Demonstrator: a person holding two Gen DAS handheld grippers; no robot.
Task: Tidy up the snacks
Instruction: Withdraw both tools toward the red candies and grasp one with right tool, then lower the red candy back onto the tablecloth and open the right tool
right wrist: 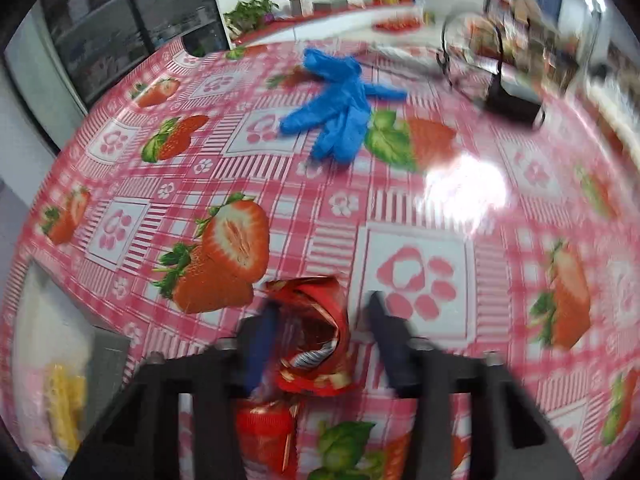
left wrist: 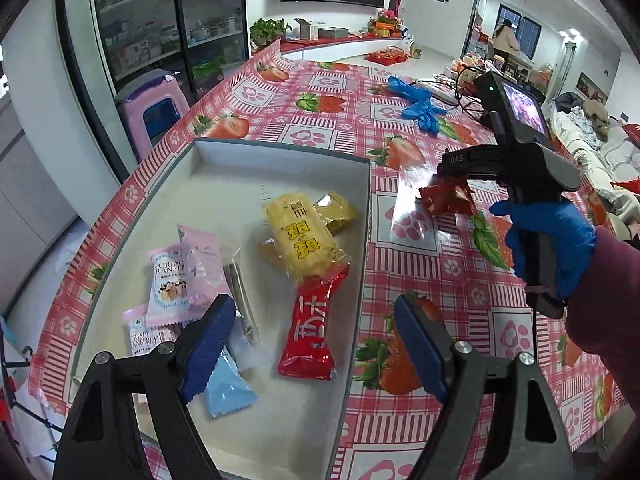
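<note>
Right wrist view: the right tool (right wrist: 318, 336) has a crumpled red snack wrapper (right wrist: 316, 332) between its two fingers. The picture is blurry, and the wrapper looks closer to the left finger, with a gap by the right one, so I cannot tell if the tool is pinching it. The wrapper is thin and slippery. If the grip is loose it could slip out and fall on the desk (right wrist: 420, 208) before it gets to the box.

Left wrist view: the left tool (left wrist: 314, 344) is wide open and holds nothing. It hangs over the near end of the white box (left wrist: 280, 152). In the box, nearest the left tool, lie a blue packet (left wrist: 228, 394) and a red bar (left wrist: 312, 332). Past them are pink cranberry packets (left wrist: 172, 280) and a yellow pack (left wrist: 302, 232). The red wrapper (left wrist: 446, 200) is up in the air just past the right wall of the box, still outside it. It could catch on that wall. Far behind the box lie blue gloves (left wrist: 420, 104).
</note>
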